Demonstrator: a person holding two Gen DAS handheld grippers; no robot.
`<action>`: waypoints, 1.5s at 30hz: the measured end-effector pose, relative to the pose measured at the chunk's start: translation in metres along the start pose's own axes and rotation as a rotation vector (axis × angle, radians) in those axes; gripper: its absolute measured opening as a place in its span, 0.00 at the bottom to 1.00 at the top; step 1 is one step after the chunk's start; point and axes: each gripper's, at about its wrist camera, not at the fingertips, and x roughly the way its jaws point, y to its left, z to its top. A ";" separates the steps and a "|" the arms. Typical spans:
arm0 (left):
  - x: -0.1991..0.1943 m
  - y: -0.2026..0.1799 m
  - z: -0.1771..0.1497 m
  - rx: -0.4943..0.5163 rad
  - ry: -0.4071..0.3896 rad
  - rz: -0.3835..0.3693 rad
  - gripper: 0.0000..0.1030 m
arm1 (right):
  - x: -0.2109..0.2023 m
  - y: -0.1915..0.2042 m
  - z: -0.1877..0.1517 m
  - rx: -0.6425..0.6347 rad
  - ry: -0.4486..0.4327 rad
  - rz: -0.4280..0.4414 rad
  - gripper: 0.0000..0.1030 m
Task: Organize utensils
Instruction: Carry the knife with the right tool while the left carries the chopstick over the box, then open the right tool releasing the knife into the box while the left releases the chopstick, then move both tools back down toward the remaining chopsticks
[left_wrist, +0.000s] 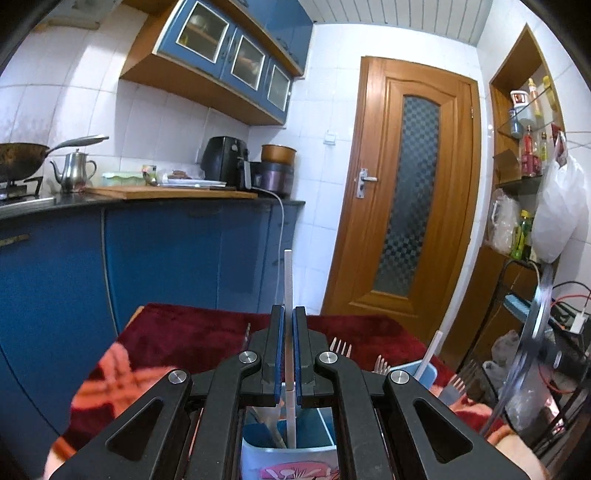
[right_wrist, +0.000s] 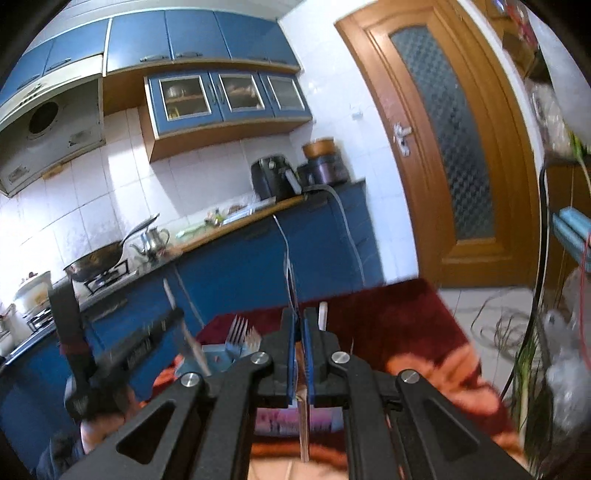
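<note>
My left gripper (left_wrist: 289, 314) is shut on a thin white stick (left_wrist: 288, 277) that stands upright. Its lower end reaches down into a compartment of the blue utensil holder (left_wrist: 325, 424) right below the jaws. Several forks (left_wrist: 340, 347) stand tines-up in the holder, and a second white stick (left_wrist: 430, 352) leans in a pale blue compartment. My right gripper (right_wrist: 300, 314) is shut on a thin metal utensil (right_wrist: 289, 273), seen edge-on, type unclear. It is above the holder's pink-patterned front (right_wrist: 273, 421). In the right wrist view the left gripper (right_wrist: 140, 343) shows blurred at the left, beside the forks (right_wrist: 238, 330).
The holder stands on a table under a dark red patterned cloth (left_wrist: 184, 332). Blue cabinets (left_wrist: 166, 251) and a counter with a wok, kettle and air fryer (left_wrist: 225, 160) lie beyond. A wooden door (left_wrist: 410, 192) is ahead; a shelf, plastic bag (left_wrist: 557, 206) and cables crowd the right.
</note>
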 end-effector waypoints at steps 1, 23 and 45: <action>0.002 0.000 -0.002 0.001 0.004 -0.001 0.04 | 0.002 0.002 0.005 -0.011 -0.021 -0.009 0.06; 0.015 0.006 -0.016 -0.009 0.068 -0.019 0.06 | 0.068 0.020 -0.008 -0.095 0.029 -0.062 0.13; -0.031 -0.014 -0.018 0.008 0.126 -0.038 0.39 | 0.008 0.022 -0.020 -0.023 0.074 0.026 0.59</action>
